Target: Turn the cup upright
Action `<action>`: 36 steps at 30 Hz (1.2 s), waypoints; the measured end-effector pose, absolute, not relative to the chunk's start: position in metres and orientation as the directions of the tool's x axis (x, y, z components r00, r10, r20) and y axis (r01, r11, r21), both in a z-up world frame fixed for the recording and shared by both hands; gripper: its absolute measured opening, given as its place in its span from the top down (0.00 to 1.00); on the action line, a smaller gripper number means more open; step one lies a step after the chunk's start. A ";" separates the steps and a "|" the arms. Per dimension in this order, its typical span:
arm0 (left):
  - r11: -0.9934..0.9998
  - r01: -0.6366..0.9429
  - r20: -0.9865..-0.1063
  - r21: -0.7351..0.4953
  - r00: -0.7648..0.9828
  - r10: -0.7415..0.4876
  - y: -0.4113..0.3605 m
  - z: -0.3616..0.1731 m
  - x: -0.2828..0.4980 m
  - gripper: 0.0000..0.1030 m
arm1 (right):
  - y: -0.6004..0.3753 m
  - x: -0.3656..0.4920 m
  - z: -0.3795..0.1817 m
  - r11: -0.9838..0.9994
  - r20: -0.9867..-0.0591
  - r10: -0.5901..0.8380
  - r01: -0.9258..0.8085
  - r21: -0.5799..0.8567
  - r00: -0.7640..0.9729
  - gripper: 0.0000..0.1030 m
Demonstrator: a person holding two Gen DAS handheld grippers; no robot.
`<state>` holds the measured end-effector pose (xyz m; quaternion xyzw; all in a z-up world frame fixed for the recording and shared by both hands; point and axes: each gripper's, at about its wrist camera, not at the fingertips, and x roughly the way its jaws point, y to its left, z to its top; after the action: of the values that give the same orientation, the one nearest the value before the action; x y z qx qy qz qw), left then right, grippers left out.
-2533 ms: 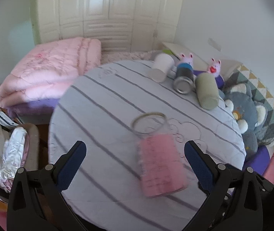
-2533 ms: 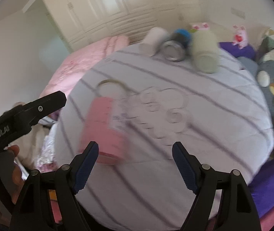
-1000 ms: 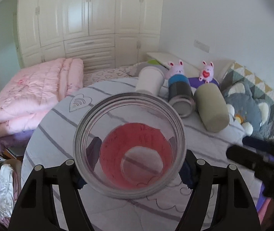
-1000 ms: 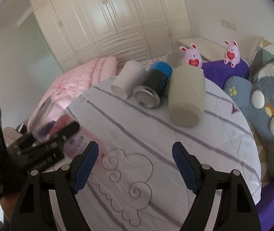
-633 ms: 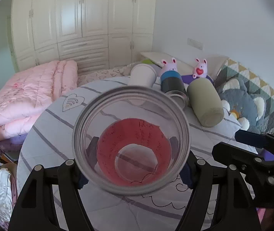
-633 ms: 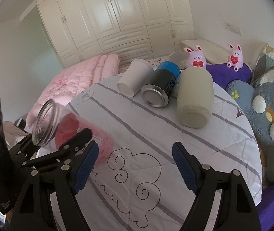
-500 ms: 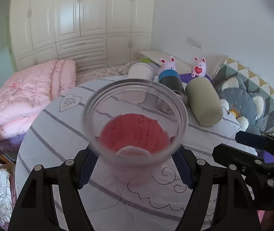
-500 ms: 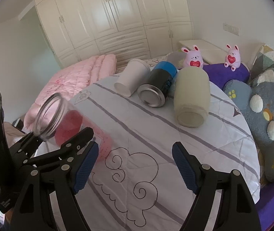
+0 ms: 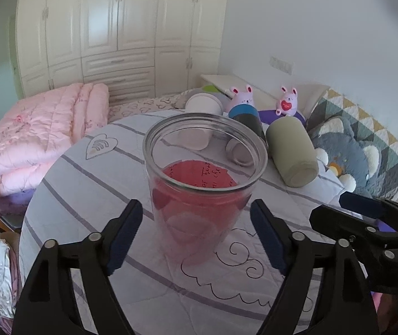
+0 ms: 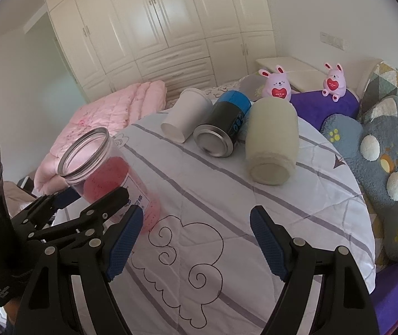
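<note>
The cup (image 9: 203, 184) stands mouth-up on the round counter (image 9: 92, 173), its long axis vertical, right between the wide-open fingers of the left gripper (image 9: 196, 233), which no longer touch it, while the right gripper (image 10: 196, 237) hovers open and empty beside it.

Glass cup (image 9: 203, 187) stands upright on table (image 9: 87, 195), three containers (image 10: 271, 145) behind.

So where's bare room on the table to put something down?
The table is bare in front of the right gripper, between the clear cup and the right edge. The far edge is crowded: white cup, dark can, beige cup.
</note>
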<state>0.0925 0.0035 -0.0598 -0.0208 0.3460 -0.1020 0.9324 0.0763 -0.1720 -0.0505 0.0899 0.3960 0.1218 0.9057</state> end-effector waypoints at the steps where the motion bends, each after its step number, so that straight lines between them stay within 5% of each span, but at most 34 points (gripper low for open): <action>1: 0.978 0.176 -0.638 -0.114 0.742 -0.208 0.004 -0.058 0.091 0.16 | -0.173 0.075 -0.050 0.953 -0.693 0.294 -0.150 0.262 0.658 0.22; 12: 0.990 0.115 -0.608 -0.079 0.782 -0.139 0.015 -0.038 0.060 0.03 | -0.175 0.060 -0.039 0.952 -0.670 0.294 -0.151 0.265 0.681 0.22; 36: 1.000 0.011 -0.507 -0.024 0.861 -0.022 0.036 -0.003 -0.039 0.00 | -0.154 -0.023 0.003 0.976 -0.545 0.216 -0.160 0.149 0.810 0.22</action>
<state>-0.0390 0.0359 -0.0029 -0.0103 0.2631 -0.0084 0.9647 -0.0231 -0.1542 0.0029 0.0483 0.2921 0.0989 0.9500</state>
